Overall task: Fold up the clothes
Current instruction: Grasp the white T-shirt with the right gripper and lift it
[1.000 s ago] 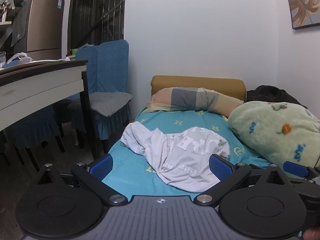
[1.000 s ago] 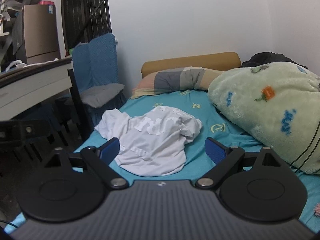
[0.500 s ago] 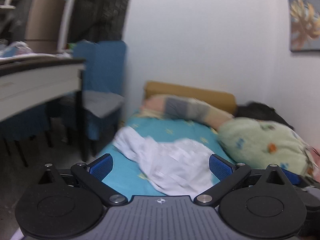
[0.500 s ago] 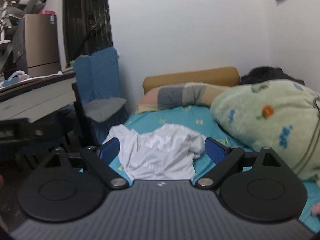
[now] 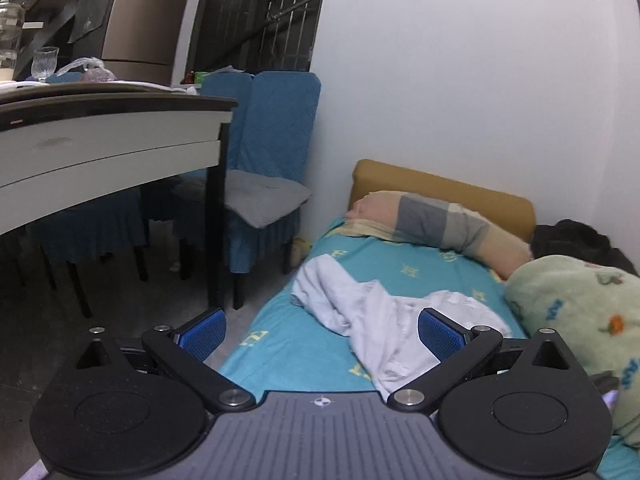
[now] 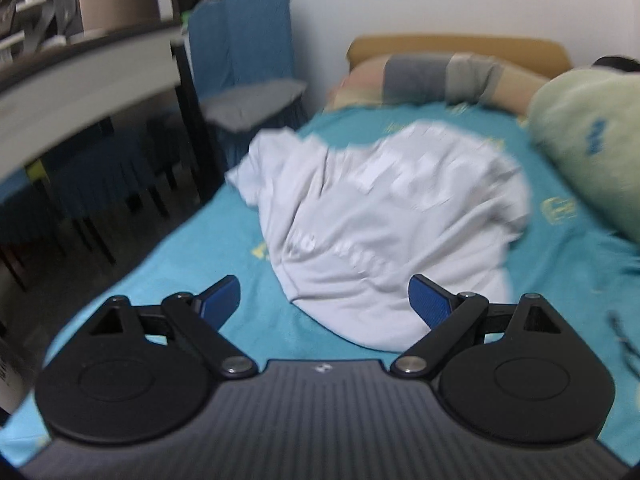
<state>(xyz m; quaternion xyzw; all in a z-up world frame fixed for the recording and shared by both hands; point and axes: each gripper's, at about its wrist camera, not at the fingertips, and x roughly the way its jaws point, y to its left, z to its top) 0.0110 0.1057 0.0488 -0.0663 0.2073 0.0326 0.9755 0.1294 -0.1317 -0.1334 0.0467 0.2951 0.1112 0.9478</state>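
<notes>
A crumpled white T-shirt (image 5: 372, 316) lies in a heap on the teal bedsheet (image 5: 296, 348); it also shows in the right wrist view (image 6: 380, 216), blurred. My left gripper (image 5: 320, 334) is open and empty, near the bed's left edge, short of the shirt. My right gripper (image 6: 324, 300) is open and empty, just above the sheet, with the shirt's near hem between and ahead of its blue pads (image 6: 430, 300).
A green fleece blanket (image 5: 576, 320) is piled on the bed's right side. A striped pillow (image 5: 436, 220) lies at the tan headboard. A table (image 5: 100, 140) and blue-covered chairs (image 5: 264, 168) stand left of the bed. The wall is close on the right.
The right gripper has moved forward and down toward the shirt, now blurred. The left gripper has swung left and back, toward the bed's edge. Both stay open.
</notes>
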